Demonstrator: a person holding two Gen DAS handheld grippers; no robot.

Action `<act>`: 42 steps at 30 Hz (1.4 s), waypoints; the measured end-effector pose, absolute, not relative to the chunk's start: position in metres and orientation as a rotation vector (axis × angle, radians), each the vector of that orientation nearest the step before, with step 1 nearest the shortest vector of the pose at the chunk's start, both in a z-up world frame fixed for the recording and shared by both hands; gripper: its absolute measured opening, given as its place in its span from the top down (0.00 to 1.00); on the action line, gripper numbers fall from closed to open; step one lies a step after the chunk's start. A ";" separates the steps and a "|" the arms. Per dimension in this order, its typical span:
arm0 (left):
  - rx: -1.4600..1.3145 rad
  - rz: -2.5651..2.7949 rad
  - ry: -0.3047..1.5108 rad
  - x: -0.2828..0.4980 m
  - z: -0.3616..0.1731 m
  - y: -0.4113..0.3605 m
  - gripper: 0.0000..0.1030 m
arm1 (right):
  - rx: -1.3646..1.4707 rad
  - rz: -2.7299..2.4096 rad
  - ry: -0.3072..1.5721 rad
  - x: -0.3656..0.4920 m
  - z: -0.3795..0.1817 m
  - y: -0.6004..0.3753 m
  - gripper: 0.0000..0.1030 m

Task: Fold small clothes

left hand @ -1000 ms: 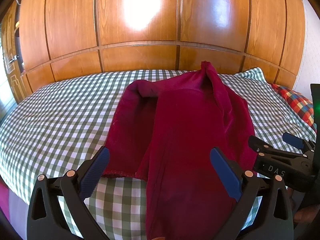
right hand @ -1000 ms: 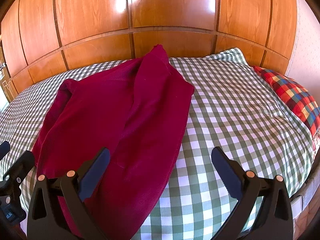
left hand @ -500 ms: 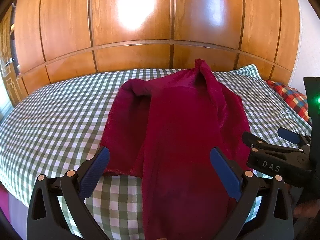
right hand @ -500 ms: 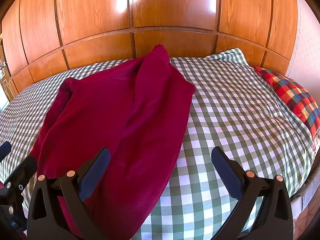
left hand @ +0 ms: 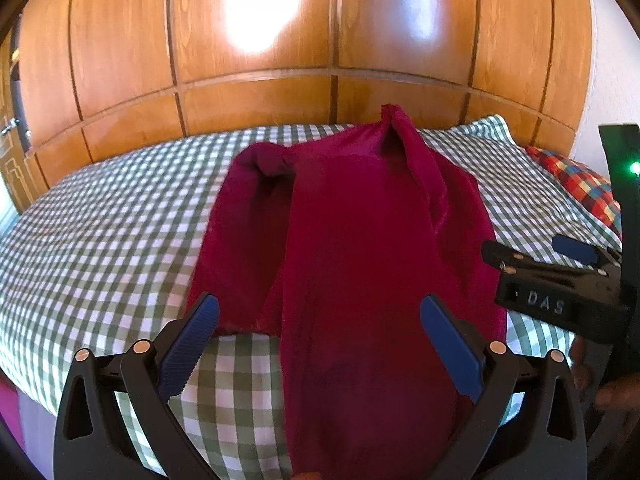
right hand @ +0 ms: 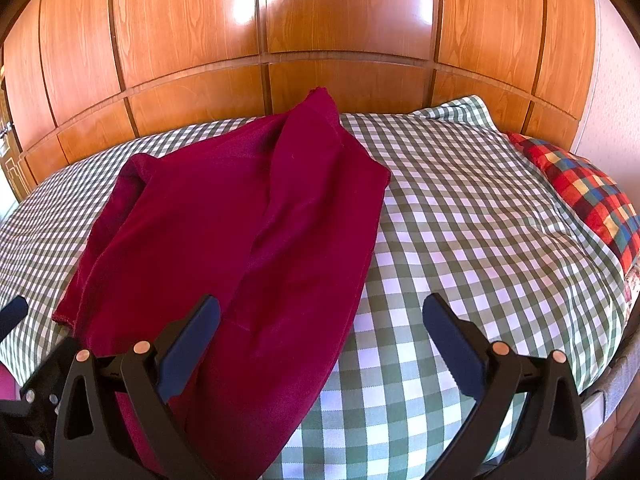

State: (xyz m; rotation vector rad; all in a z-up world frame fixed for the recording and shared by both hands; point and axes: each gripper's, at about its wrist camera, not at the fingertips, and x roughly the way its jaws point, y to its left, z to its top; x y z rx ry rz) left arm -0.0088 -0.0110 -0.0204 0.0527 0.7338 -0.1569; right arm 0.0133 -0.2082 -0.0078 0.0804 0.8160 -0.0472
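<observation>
A dark red garment (left hand: 352, 248) lies lengthwise on the green-and-white checked bed (left hand: 100, 248), partly folded over itself, its far end peaked toward the wooden wall. Its near end hangs over the bed's front edge. My left gripper (left hand: 320, 344) is open and empty, hovering over the garment's near part. My right gripper (right hand: 320, 344) is open and empty, above the garment's right edge (right hand: 360, 280); it also shows at the right of the left wrist view (left hand: 560, 280). The garment (right hand: 240, 232) fills the left half of the right wrist view.
A wooden panelled wall (right hand: 320, 40) stands behind the bed. A red plaid pillow (right hand: 592, 200) lies at the bed's right end. Checked bedcover (right hand: 480, 220) lies bare to the right of the garment, and to its left too.
Both grippers have drifted slightly; the left view has shifted a little to the right, so the garment sits more centred. The garment has not moved.
</observation>
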 end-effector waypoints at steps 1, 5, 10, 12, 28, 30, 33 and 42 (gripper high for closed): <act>0.056 -0.164 0.745 -0.009 -0.023 -0.011 0.03 | 0.083 -0.046 0.816 0.013 -0.008 -0.210 0.02; 0.084 -0.245 0.794 -0.013 -0.034 -0.016 0.03 | 0.134 -0.007 0.842 0.013 -0.011 -0.225 0.02; 0.174 -0.333 0.822 -0.020 -0.047 -0.034 0.18 | 0.212 0.061 0.893 0.008 -0.020 -0.249 0.03; 0.207 -0.352 0.849 -0.021 -0.055 -0.041 0.24 | 0.236 0.100 0.917 0.005 -0.024 -0.254 0.15; 0.167 -0.547 0.865 -0.029 -0.052 -0.034 0.95 | 0.148 0.344 0.986 0.008 -0.037 -0.225 0.88; 0.060 -0.545 0.843 -0.015 -0.031 -0.005 0.95 | 0.153 0.318 0.950 0.008 -0.024 -0.241 0.89; -0.115 -0.483 0.776 0.015 -0.001 0.044 0.96 | 0.164 0.259 0.905 0.013 -0.005 -0.266 0.90; -0.291 -0.085 0.669 0.110 0.050 0.175 1.00 | 0.049 -0.108 0.786 0.077 0.039 -0.374 0.90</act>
